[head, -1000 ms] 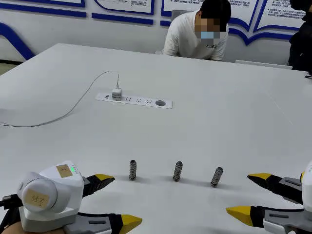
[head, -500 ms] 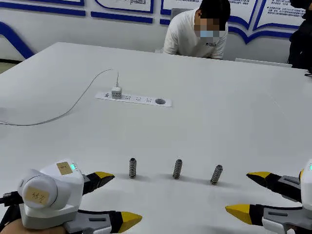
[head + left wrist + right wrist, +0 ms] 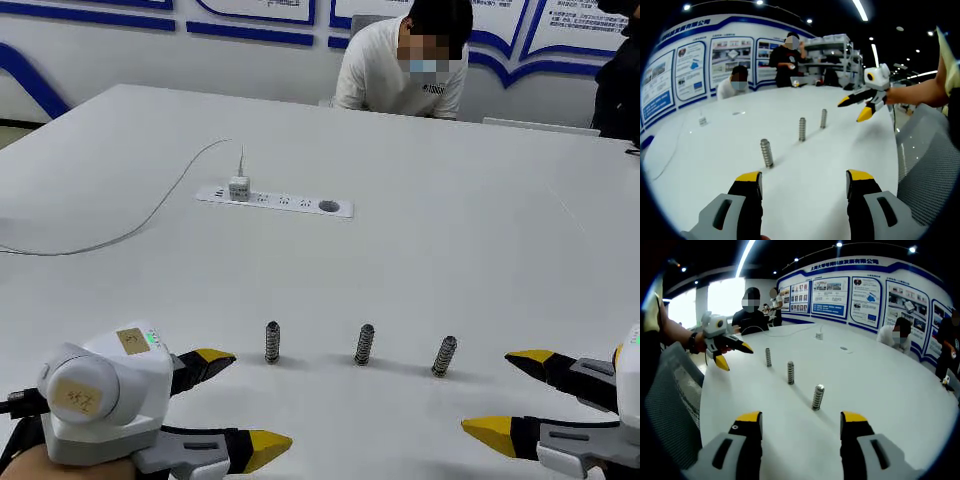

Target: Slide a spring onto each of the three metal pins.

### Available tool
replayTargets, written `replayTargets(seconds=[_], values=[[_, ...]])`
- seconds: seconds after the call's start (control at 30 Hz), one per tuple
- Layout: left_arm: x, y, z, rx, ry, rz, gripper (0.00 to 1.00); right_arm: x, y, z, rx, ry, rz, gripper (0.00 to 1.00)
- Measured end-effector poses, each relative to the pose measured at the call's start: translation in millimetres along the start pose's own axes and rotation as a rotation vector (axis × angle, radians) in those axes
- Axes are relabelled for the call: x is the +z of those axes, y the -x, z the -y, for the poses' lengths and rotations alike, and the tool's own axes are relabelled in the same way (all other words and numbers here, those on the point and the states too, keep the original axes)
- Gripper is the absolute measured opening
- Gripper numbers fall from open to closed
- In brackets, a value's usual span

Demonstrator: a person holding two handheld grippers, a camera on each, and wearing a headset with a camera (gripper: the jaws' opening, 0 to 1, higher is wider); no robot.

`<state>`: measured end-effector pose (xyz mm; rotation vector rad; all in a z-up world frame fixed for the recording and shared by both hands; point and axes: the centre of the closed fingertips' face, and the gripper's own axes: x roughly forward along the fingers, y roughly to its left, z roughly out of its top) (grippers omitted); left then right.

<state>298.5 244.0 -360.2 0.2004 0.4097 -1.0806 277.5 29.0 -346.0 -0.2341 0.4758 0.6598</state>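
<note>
3 dark coiled springs are seen standing upright in a row across the lower middle of the head view: the left spring (image 3: 272, 343), the middle spring (image 3: 365, 344) and the right spring (image 3: 445, 356), which appears slightly leaned. They are set well apart from each other. In the right gripper view a bright rounded pin (image 3: 818, 388) top is seen at the top of the nearest coil.

The left gripper (image 3: 242, 400) is held at the lower left of the head view and the right gripper (image 3: 505, 394) at the lower right, each beside the row and touching none of the 3 coils. Both pairs of yellow-tipped jaws are spread wide, with nothing between them.

Farther up the frame a white power strip (image 3: 275, 204) is laid flat, with a small charger (image 3: 239, 188) plugged into it and a thin cable (image 3: 150, 225) curving off to the left edge. Nothing is placed between the grippers and the springs.

The counter (image 3: 480, 250) is plain white and broad. A person (image 3: 405, 70) in a white top is seated at its far edge, at the top of the frame, before a wall of blue-trimmed boards (image 3: 560, 30).
</note>
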Motion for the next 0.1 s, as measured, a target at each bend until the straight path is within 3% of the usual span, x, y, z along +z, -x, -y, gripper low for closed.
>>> replayTargets(seconds=[0.1], values=[[0.1,-0.6,0.1,-0.001,-0.001,0.000,0.69,-1.0,0.3,0.7,-0.001,-0.002,-0.002,0.64]])
